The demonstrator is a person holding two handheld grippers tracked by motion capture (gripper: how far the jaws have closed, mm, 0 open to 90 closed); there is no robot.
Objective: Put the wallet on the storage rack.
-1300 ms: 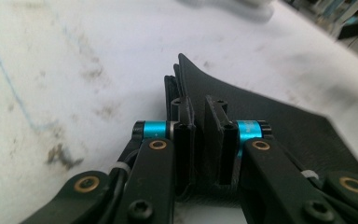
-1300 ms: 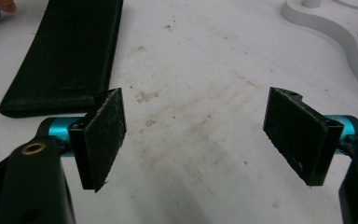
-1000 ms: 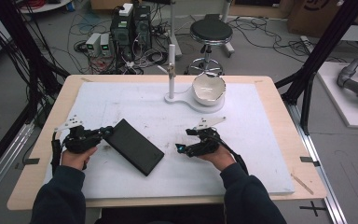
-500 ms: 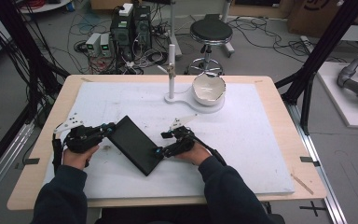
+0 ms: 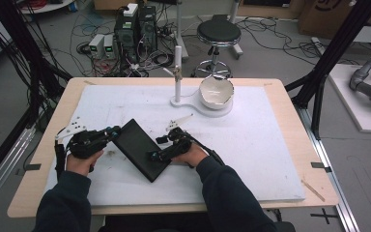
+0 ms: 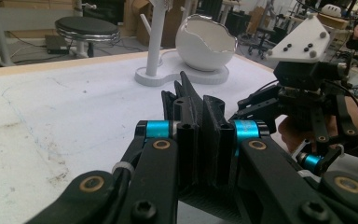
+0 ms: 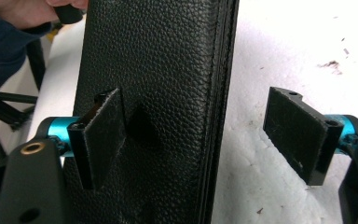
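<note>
A black leather case [image 5: 137, 144] lies slantwise on the white mat [image 5: 251, 145], left of the middle. My left gripper [image 5: 112, 131] is shut on its upper-left end; in the left gripper view the jaws [image 6: 198, 112] pinch the dark slab [image 6: 212, 133] between them. My right gripper [image 5: 156, 148] stands open at the case's lower-right part. In the right gripper view [image 7: 199, 133] one pad [image 7: 103, 135] hovers over the grained leather [image 7: 168, 70]. The other pad [image 7: 294, 130] hangs over bare mat beside the case's long edge. Neither pad presses on it.
A white bowl shaped like a broken eggshell [image 5: 216, 91] sits on a white base with an upright post [image 5: 177, 77] at the back of the mat. The wooden table rim [image 5: 290, 92] frames the mat. A stool [image 5: 218, 33] and cables lie beyond.
My right gripper has travelled left across the mat and now straddles the case's edge. The left gripper has kept its grip and stayed put.
</note>
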